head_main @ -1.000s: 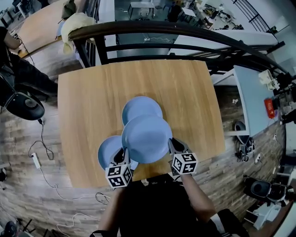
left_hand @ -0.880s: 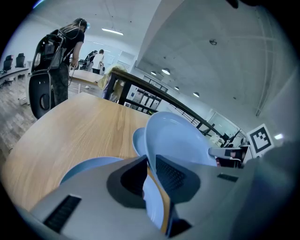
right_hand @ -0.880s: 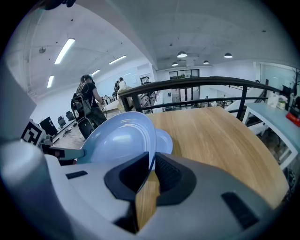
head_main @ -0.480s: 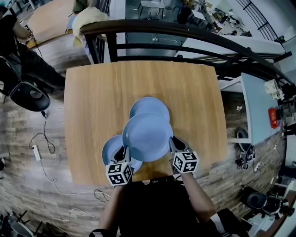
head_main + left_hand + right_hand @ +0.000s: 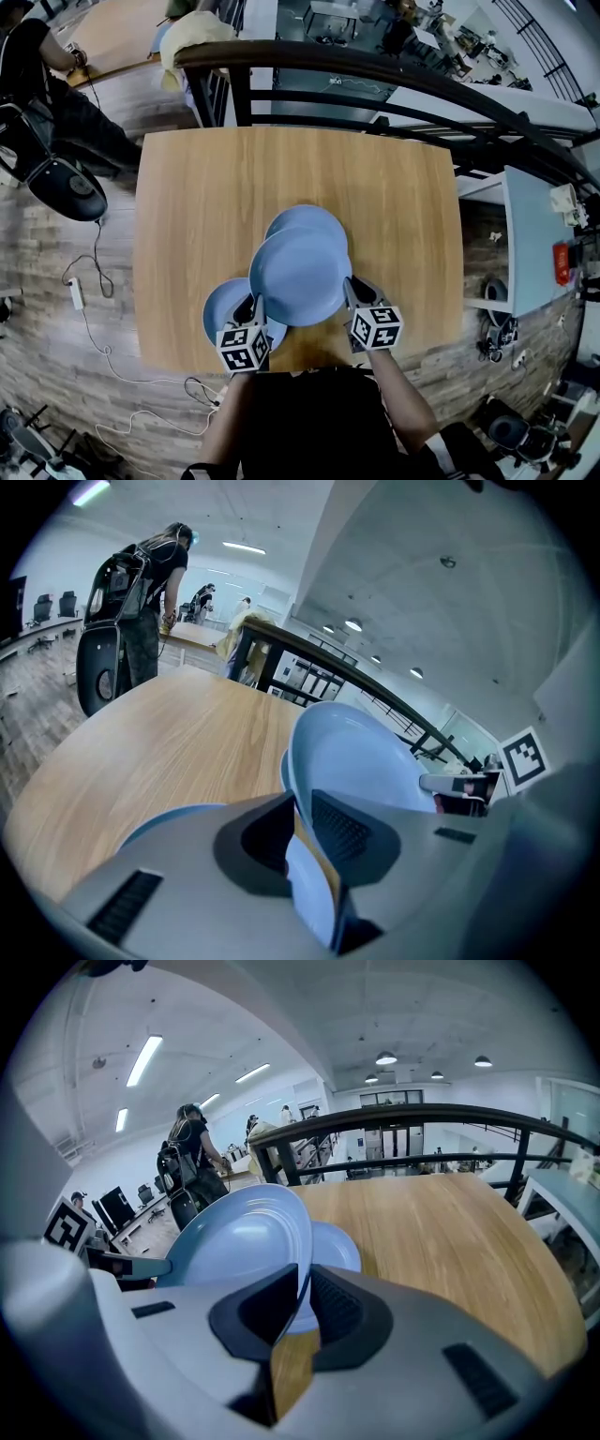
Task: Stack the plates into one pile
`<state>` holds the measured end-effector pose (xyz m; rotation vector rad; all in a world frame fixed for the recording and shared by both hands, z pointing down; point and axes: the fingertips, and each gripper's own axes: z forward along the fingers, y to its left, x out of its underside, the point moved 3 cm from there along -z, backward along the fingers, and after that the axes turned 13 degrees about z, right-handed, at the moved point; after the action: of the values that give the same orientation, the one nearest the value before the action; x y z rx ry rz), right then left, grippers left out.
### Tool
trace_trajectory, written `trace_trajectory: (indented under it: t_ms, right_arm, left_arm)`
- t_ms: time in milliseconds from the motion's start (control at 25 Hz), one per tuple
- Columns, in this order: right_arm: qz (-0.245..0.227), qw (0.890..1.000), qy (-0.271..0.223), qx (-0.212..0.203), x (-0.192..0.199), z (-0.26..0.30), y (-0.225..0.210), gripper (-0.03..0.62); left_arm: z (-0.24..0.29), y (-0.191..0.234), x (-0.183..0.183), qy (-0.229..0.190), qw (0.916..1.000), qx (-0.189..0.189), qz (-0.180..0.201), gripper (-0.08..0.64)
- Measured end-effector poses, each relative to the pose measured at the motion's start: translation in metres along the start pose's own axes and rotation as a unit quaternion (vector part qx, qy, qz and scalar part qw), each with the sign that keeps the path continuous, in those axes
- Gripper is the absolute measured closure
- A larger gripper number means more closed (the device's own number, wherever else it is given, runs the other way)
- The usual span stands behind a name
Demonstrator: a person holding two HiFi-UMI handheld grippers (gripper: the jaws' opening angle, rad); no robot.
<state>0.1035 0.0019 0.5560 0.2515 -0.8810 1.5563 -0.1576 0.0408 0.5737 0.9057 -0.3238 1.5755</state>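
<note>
In the head view the lifted plate (image 5: 300, 277) hangs face up between the left gripper (image 5: 251, 307) and the right gripper (image 5: 352, 287). It hides the near edge of the far plate (image 5: 307, 223) ahead of them and part of the near plate (image 5: 221, 314) under the left gripper, on the tabletop (image 5: 187, 206). In the left gripper view the jaws pinch that plate's rim, with the near plate mostly cut off below. In the right gripper view the jaws pinch the opposite rim, with the far plate just ahead.
</note>
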Motion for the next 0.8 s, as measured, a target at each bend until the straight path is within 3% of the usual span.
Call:
trace_trajectory:
  t_ms: [800]
  right_arm:
    - [0.004, 0.999, 0.053, -0.009, -0.018, 0.053, -0.056, 0.534]
  left_arm:
    - [0.074, -0.013, 0.001, 0.05, 0.9984, -0.024, -0.016, 0.489]
